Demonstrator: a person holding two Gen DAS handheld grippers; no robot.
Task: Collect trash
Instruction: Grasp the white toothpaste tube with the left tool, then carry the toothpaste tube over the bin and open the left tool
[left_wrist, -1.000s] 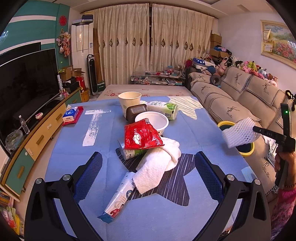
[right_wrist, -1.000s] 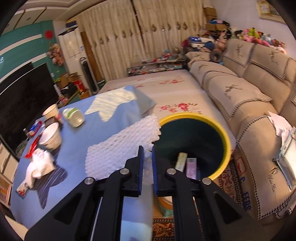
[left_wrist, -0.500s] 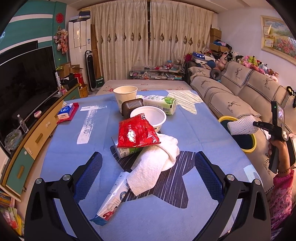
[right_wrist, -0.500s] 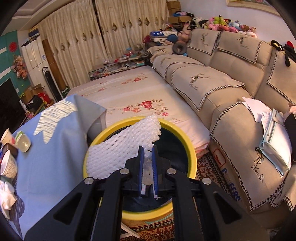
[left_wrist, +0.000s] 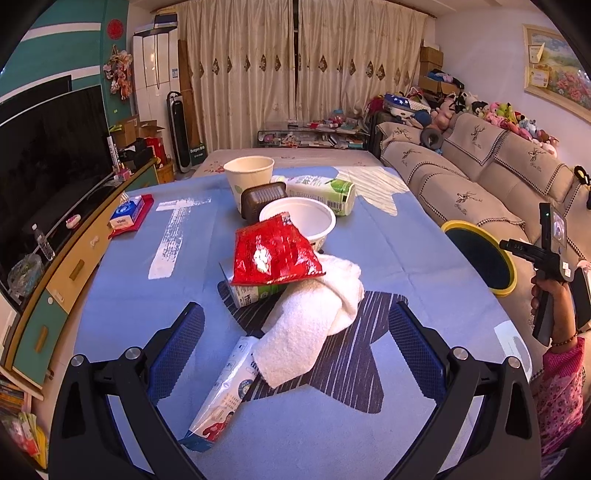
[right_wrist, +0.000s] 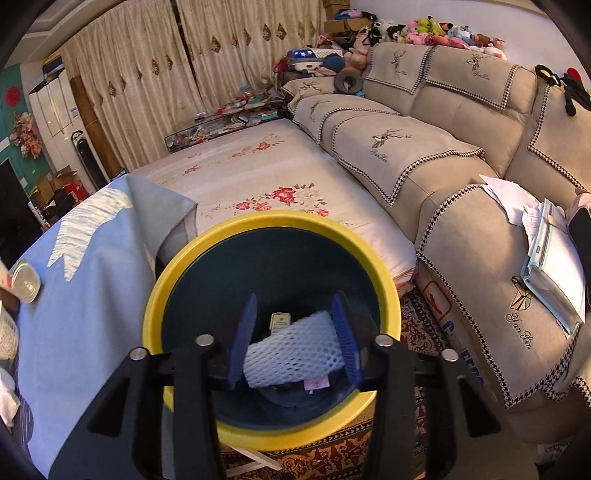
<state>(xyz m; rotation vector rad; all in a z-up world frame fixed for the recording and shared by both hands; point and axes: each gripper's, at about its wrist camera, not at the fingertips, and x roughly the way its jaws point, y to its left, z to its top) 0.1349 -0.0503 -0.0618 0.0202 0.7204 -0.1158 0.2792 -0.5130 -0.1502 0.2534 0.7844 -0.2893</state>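
Note:
My right gripper (right_wrist: 293, 332) is open right above the yellow-rimmed dark bin (right_wrist: 177, 273). The white foam net (right_wrist: 293, 354) lies loose inside the bin, between and below the blue pads, on other wrappers. My left gripper (left_wrist: 295, 347) is open and empty above the blue table. Ahead of it lie a white towel (left_wrist: 314, 314), a red snack bag (left_wrist: 275, 253) on a small carton (left_wrist: 251, 295), a long wrapper (left_wrist: 225, 391), a white bowl (left_wrist: 299, 221), a brown tub (left_wrist: 263, 197), a paper cup (left_wrist: 248, 177) and a lying bottle (left_wrist: 321, 190). The bin (left_wrist: 480, 254) and right gripper (left_wrist: 517, 246) show at right.
A beige sofa (right_wrist: 443, 147) stands right of the bin, with papers (right_wrist: 546, 251) on its arm. A floral bed (right_wrist: 258, 177) lies behind. A TV cabinet (left_wrist: 55, 266) runs along the table's left side. A red tissue pack (left_wrist: 129, 216) lies at the table's left edge.
My right gripper moved over the bin, opened and let go of the foam net, which dropped into the bin. The left gripper hardly moved.

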